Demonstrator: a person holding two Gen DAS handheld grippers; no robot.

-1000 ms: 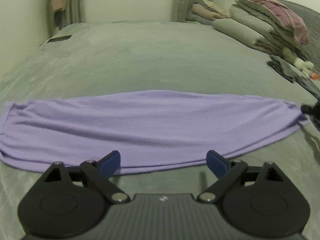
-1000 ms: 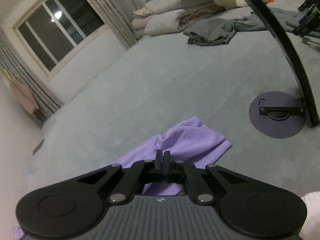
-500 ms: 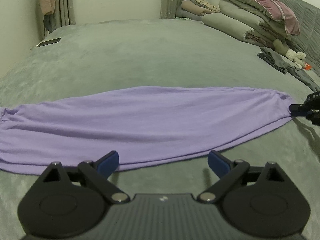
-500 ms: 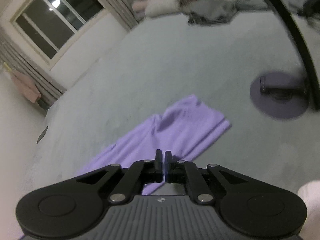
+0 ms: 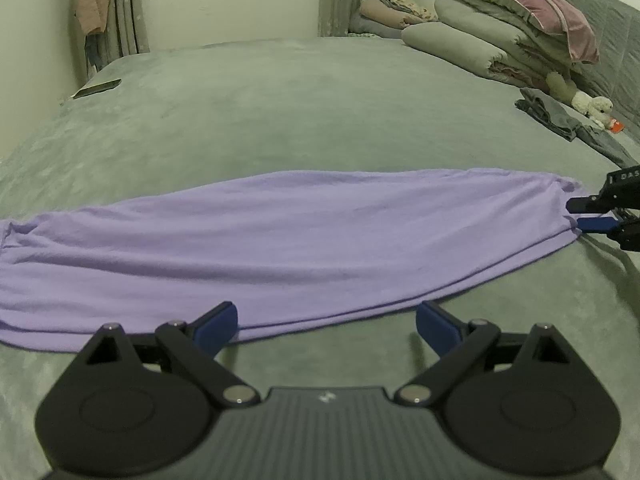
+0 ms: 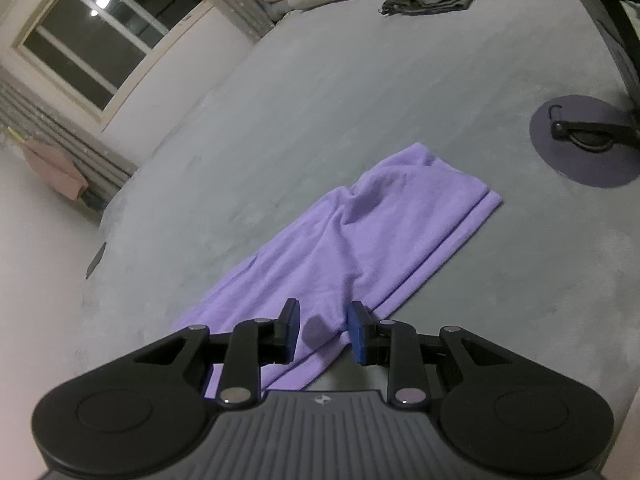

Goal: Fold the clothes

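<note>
A lilac garment [image 5: 280, 248] lies folded into a long flat strip across the grey-green bed cover [image 5: 280, 112]. My left gripper [image 5: 326, 326] is open and empty, just in front of the strip's near edge at its middle. My right gripper [image 6: 323, 330] is open over the strip's near end [image 6: 360, 248], with the cloth lying between and below the fingers. In the left wrist view the right gripper [image 5: 588, 214] shows at the strip's right end, with its fingers apart.
Stacked quilts and pillows [image 5: 512, 32] stand at the far right with a plush toy [image 5: 592, 106] and grey clothes [image 5: 556, 116]. A round black stand base [image 6: 586, 140] with a curved arm sits on the bed right of the strip. A window [image 6: 108, 40] is behind.
My right gripper has opened and let go of the garment's end, which now lies flat. The strip has settled onto the bed. My left gripper has stayed open.
</note>
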